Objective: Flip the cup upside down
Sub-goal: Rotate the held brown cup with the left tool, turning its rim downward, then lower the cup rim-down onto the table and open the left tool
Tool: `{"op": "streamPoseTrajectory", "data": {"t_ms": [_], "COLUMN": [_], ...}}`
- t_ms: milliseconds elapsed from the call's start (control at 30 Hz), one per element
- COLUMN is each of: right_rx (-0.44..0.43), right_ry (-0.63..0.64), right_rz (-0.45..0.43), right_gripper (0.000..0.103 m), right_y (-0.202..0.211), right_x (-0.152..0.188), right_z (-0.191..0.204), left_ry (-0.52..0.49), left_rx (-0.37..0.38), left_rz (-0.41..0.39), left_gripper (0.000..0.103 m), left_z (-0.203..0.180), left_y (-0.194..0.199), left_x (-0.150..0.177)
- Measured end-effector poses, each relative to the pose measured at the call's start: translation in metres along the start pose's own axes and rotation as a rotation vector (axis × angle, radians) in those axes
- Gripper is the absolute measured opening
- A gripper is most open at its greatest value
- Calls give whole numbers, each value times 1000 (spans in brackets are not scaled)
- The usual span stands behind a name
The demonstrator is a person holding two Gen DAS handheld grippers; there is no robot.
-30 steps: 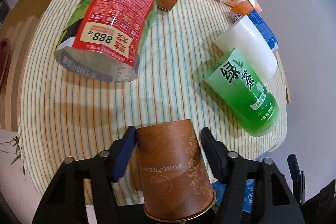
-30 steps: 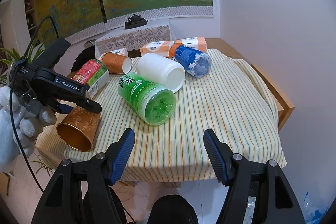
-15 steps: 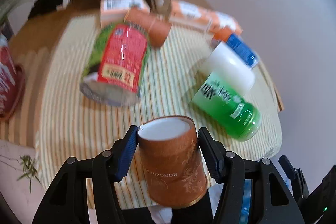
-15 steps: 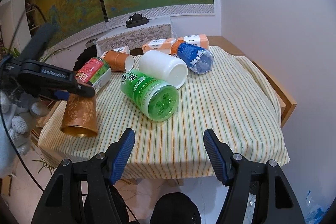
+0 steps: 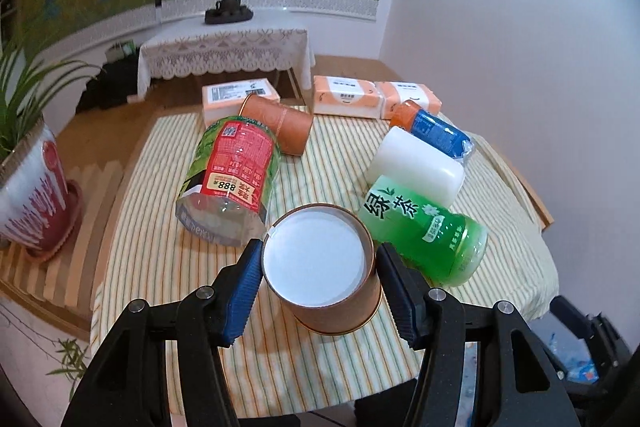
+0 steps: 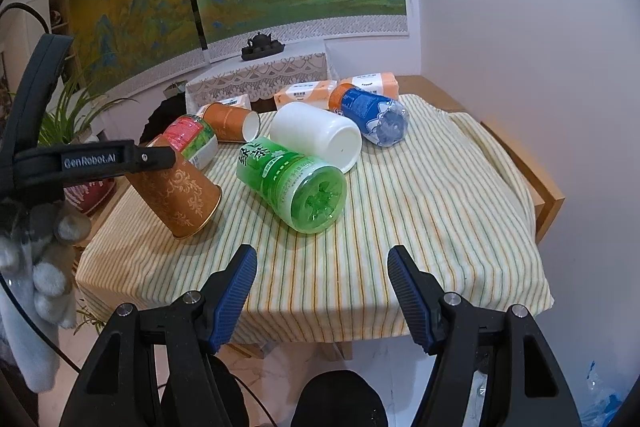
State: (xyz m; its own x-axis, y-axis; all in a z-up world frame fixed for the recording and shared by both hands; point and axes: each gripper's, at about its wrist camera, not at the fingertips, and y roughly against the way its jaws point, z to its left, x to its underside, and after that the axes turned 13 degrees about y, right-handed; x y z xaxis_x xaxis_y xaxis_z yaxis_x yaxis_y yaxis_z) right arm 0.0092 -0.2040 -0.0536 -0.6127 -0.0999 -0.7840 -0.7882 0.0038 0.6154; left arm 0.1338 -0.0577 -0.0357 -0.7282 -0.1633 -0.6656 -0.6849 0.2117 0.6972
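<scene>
My left gripper (image 5: 320, 275) is shut on a brown paper cup (image 5: 332, 303) with gold scrollwork. The cup's white bottom faces up toward the camera and its gold-rimmed mouth points down at the striped tablecloth (image 5: 160, 267). In the right wrist view the same cup (image 6: 176, 195) hangs tilted, mouth down and to the right, low over the front left part of the cloth, held by the left gripper (image 6: 156, 161). My right gripper (image 6: 322, 267) is open and empty, before the table's front edge.
Lying on the cloth are a green tea bottle (image 6: 294, 185), a white jar (image 6: 320, 135), a blue-labelled bottle (image 6: 372, 115), a red-labelled bottle (image 5: 232, 175) and a second brown cup (image 5: 280, 125). Tissue packs (image 5: 344, 101) sit behind. A potted plant (image 5: 32, 195) stands left.
The left gripper has turned the cup over from lying mouth toward me to bottom up, and carried it further in over the cloth. The right gripper has barely moved.
</scene>
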Motion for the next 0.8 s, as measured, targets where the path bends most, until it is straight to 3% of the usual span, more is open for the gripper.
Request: {"op": "streamPoseTrajectory", "data": {"t_ms": [233,800], "right_rx": [19,47], "right_ry": [9,-1], "right_rz": [-17,-38], "right_gripper": [64,64], "right_y": [5,12], "right_x": [0,1], "right_z": [3,-3], "left_ry": [-31,-67], "left_rx": [0,4], "left_rz": [-10,8], "left_gripper": [61,61], "left_z": [-7,-22], "left_y": [1,-11], "left_x": [18,22]}}
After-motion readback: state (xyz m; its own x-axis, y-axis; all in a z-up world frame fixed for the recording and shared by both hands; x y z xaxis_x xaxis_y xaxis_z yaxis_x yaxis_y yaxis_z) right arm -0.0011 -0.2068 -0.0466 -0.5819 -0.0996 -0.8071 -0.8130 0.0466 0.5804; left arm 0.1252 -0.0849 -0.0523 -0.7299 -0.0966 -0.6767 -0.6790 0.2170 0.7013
